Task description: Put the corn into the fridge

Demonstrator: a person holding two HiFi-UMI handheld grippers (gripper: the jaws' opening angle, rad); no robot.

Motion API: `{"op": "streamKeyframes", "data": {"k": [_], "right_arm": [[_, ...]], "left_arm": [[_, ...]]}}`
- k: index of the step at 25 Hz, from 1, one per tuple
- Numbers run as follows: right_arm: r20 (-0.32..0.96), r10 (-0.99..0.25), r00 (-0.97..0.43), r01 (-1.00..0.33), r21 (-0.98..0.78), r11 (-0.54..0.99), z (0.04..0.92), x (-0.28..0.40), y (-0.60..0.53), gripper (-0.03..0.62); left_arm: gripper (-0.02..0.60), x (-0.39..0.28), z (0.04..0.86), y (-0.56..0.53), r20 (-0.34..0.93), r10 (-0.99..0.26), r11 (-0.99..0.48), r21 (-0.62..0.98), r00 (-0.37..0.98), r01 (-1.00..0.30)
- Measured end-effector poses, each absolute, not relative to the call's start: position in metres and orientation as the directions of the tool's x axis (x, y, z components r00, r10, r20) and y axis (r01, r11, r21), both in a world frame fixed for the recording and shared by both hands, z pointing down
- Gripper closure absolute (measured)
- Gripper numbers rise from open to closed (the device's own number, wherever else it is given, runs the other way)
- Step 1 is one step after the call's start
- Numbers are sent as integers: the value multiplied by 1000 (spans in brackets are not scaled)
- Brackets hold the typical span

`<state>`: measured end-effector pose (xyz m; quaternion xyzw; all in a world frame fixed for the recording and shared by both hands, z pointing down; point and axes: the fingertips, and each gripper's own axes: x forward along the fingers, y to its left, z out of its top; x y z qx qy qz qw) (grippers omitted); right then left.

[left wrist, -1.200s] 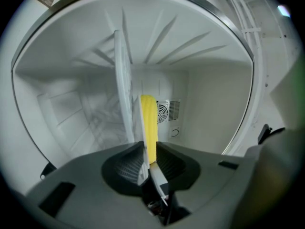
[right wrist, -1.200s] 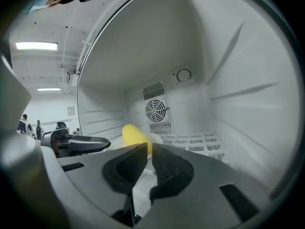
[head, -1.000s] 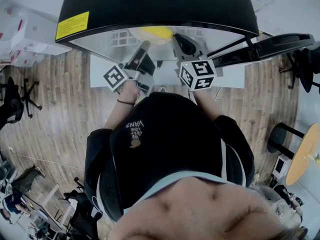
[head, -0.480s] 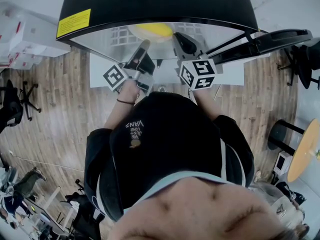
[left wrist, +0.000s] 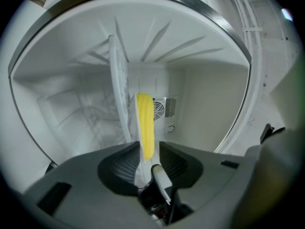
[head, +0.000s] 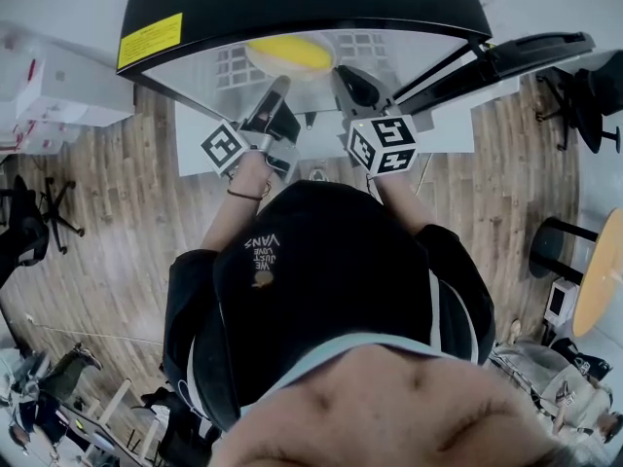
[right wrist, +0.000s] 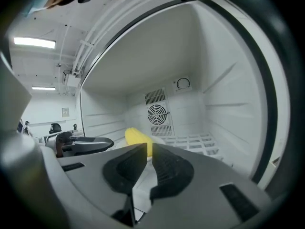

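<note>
Easing left gripper [left wrist: 148,148] jaws apart, loose around corn [left wrist: 145,120] on wire shelf [left wrist: 119,80], fan grille [left wrist: 159,109] beyond; holding right gripper [right wrist: 148,149] nearly closed, empty.

Brightly, evenly lit inside the fridge [left wrist: 205,104], with only soft shadows along its walls. Heavily bowed by wide-angle lenses, dark at the corners. Soft and out of focus nearest the lens. Lit outside by ceiling strips [right wrist: 34,42] left of the fridge.
</note>
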<state>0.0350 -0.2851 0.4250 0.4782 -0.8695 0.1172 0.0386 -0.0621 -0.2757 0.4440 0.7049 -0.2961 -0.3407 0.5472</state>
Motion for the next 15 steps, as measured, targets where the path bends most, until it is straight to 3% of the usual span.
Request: {"op": "streamKeyframes", "data": {"k": [5, 15], "right_arm": [[173, -833, -526, -849, -172, 500, 422, 37, -277, 554], [182, -839, -513, -857, -169, 487, 425, 37, -265, 554]], "left_arm": [[427, -63, 438, -274, -157, -787, -225, 973, 597, -41], [425, -65, 438, -263, -176, -778, -243, 969, 603, -31]]}}
